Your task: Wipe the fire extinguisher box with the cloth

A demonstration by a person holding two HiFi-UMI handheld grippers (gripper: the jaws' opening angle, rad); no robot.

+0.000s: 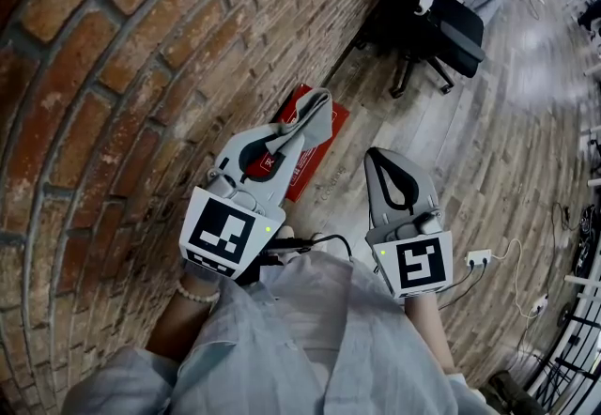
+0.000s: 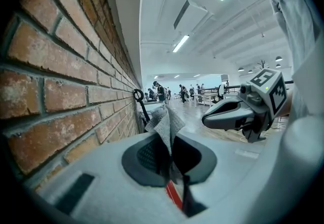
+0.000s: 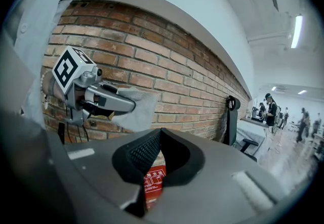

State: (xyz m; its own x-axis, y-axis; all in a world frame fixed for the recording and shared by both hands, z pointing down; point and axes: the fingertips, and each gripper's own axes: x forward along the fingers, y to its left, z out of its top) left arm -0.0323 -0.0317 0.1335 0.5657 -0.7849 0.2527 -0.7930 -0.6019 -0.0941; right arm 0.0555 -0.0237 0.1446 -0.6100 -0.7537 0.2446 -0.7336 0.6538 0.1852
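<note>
The red fire extinguisher box [image 1: 315, 160] lies on the wooden floor at the foot of the brick wall, partly hidden behind my left gripper [image 1: 305, 122]. That gripper hangs above the box, shut on a grey cloth [image 1: 319, 115] that sticks out past its tips. The left gripper view has the cloth [image 2: 164, 121] pinched upright between the jaws, with a red sliver of the box [image 2: 173, 195] below. My right gripper [image 1: 377, 156] is held to the right of the box, shut with nothing in it. In the right gripper view the box [image 3: 154, 180] shows under the closed jaws.
The brick wall [image 1: 103, 75] runs along the left. A black office chair [image 1: 441, 19] stands further along it. A white power strip [image 1: 479, 258] with cables lies on the floor at the right. Desks and several people are far off in the room [image 2: 167, 91].
</note>
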